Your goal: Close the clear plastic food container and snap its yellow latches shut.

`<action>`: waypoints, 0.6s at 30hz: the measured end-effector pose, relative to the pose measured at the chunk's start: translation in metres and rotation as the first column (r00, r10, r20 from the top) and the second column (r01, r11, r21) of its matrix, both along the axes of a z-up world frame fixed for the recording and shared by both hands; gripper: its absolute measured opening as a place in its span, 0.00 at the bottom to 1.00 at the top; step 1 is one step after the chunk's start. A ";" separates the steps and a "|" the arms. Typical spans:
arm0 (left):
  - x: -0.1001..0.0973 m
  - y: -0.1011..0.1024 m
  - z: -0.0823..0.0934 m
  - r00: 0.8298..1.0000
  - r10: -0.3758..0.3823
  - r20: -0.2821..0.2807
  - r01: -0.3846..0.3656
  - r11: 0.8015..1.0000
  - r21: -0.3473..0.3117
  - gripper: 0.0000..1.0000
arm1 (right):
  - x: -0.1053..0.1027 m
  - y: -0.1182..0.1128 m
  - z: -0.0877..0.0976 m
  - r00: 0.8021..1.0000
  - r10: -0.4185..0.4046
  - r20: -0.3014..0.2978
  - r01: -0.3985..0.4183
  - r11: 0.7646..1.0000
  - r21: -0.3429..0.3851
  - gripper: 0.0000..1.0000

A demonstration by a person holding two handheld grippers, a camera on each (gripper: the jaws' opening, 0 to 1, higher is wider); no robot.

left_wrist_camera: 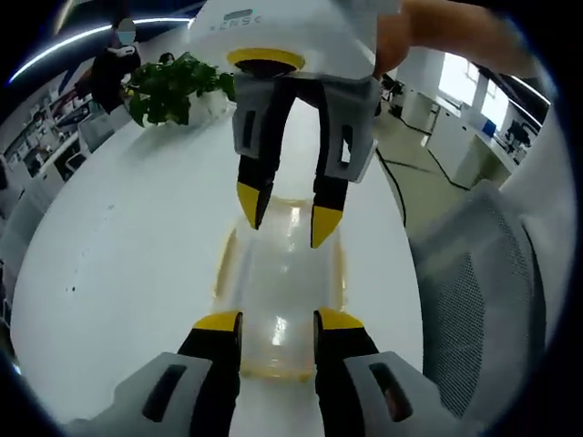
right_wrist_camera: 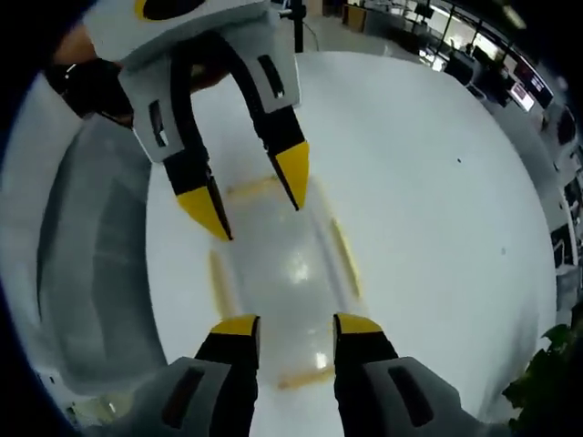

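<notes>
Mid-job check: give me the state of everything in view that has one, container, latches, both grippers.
Clear plastic food container: lid down, lying flat on the white table.
Yellow latches: along the lid edges; whether snapped shut, cannot tell.
Left gripper: open, jaws over the container's near end.
Right gripper: open, jaws over the opposite end.

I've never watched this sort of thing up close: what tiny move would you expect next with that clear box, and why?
Probably both grippers ease down onto the end latches. The left gripper and right gripper hover open at opposite ends of the clear container, whose lid seems already in place on the white table. Whether the yellow latches are snapped is hard to tell.
</notes>
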State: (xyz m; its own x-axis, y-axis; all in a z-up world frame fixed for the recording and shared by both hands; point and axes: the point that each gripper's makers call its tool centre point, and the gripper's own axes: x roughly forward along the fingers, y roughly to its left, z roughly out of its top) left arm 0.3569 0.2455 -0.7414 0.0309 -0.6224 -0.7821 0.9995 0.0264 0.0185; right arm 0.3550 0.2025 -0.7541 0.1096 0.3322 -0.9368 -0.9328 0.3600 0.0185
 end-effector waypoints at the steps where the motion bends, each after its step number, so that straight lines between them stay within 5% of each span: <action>1: 0.000 -0.001 0.000 1.000 0.000 -0.001 0.000 1.000 0.000 0.30 | 0.001 0.001 0.000 1.000 0.003 0.002 -0.003 1.000 0.001 0.30; 18: -0.006 -0.015 -0.004 0.999 0.001 -0.033 -0.001 1.000 -0.013 0.29 | 0.004 0.018 -0.002 1.000 0.027 0.003 -0.027 0.999 0.041 0.30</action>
State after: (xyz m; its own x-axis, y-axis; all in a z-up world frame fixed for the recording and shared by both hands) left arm 0.3506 0.2300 -0.7457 0.0055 -0.6329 -0.7742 0.9995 0.0273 -0.0152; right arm 0.3589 0.2206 -0.7558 0.1023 0.3729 -0.9222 -0.9422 0.3336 0.0303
